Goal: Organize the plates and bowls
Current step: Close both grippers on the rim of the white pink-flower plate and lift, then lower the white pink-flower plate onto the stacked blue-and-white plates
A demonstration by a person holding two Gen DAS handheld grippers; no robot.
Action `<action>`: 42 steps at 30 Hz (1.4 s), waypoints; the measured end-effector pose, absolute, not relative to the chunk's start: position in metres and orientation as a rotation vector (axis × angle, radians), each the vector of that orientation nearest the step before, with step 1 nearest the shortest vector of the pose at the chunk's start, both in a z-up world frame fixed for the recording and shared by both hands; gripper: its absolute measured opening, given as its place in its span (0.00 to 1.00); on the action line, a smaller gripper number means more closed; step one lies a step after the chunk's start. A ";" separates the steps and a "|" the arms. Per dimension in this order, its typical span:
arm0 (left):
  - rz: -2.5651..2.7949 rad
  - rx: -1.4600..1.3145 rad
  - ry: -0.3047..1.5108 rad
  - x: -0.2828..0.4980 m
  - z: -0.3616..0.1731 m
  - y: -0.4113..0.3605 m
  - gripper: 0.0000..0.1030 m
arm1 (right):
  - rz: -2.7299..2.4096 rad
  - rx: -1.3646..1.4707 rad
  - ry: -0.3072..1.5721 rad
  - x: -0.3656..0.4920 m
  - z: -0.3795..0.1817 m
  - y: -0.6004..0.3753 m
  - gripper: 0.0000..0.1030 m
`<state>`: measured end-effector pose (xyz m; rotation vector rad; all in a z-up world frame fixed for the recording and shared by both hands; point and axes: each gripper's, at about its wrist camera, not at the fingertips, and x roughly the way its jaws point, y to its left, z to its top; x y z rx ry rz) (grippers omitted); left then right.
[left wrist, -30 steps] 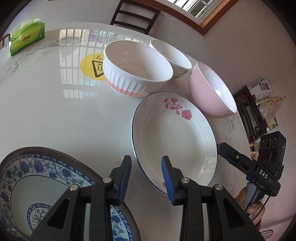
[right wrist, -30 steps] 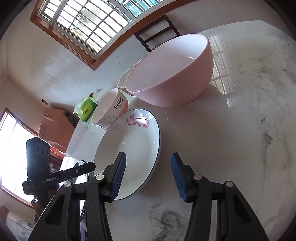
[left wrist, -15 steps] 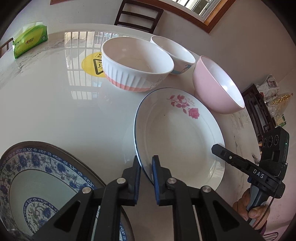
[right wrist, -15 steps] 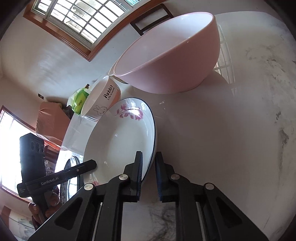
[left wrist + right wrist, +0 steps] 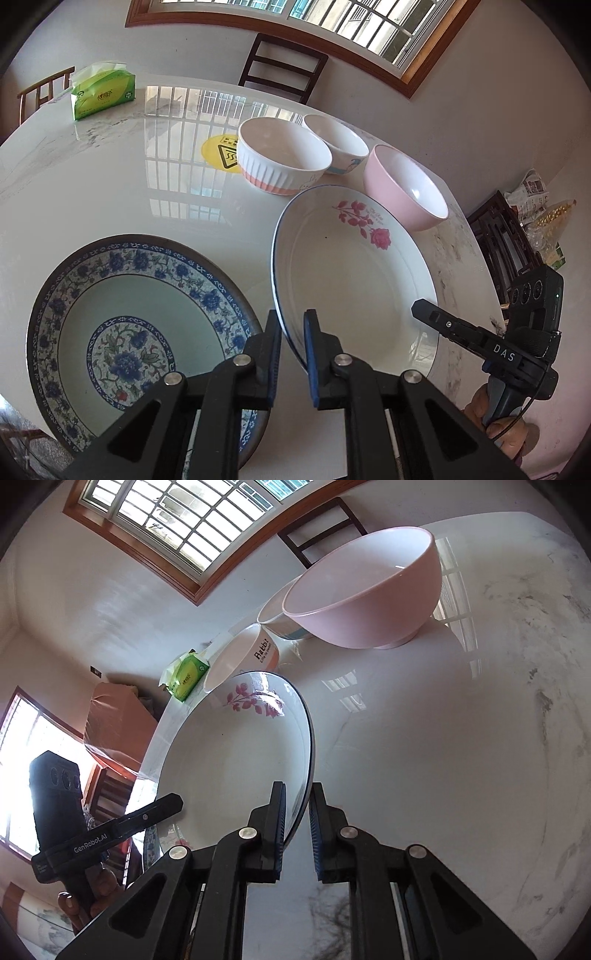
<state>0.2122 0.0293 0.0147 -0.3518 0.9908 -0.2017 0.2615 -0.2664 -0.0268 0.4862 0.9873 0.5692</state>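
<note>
A white plate with a pink rose and thin blue rim (image 5: 354, 280) (image 5: 236, 760) hangs tilted above the table, held at two opposite edges. My left gripper (image 5: 293, 325) is shut on its near-left rim. My right gripper (image 5: 297, 797) is shut on its right rim. A blue-and-white floral plate (image 5: 140, 325) lies on the table, lower left in the left wrist view. Behind stand a ribbed white bowl with an orange base (image 5: 282, 158) (image 5: 243, 653), a small white bowl (image 5: 336, 142) (image 5: 275, 609) and a pink bowl (image 5: 404, 184) (image 5: 365, 587).
A green tissue pack (image 5: 103, 94) (image 5: 188, 674) sits at the far side of the white marble table (image 5: 110, 192). A yellow round sticker (image 5: 221, 153) lies by the ribbed bowl. Dark chairs (image 5: 282, 68) stand behind; a dark side cabinet (image 5: 502, 236) stands at right.
Both grippers closed onto the rose plate's rim, then lifted it off the table and tilted it. The left wrist view has pulled back, so the blue floral plate shows more fully.
</note>
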 end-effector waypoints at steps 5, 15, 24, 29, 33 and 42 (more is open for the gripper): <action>-0.157 -0.360 0.953 0.180 0.025 0.055 0.12 | 0.628 0.468 0.981 0.247 -0.017 -0.243 0.13; -0.067 -0.390 0.923 0.129 0.027 0.107 0.12 | 0.729 0.404 1.004 0.228 -0.013 -0.186 0.13; -0.007 -0.421 0.923 0.107 0.017 0.139 0.12 | 0.759 0.341 1.034 0.212 -0.017 -0.142 0.13; 0.013 -0.436 0.935 0.101 0.006 0.153 0.12 | 0.766 0.309 1.049 0.209 -0.021 -0.124 0.13; 0.024 -0.446 0.936 0.099 0.001 0.161 0.12 | 0.765 0.291 1.060 0.207 -0.023 -0.114 0.13; 0.029 -0.458 0.945 0.103 -0.006 0.169 0.12 | 0.761 0.267 1.078 0.213 -0.027 -0.097 0.14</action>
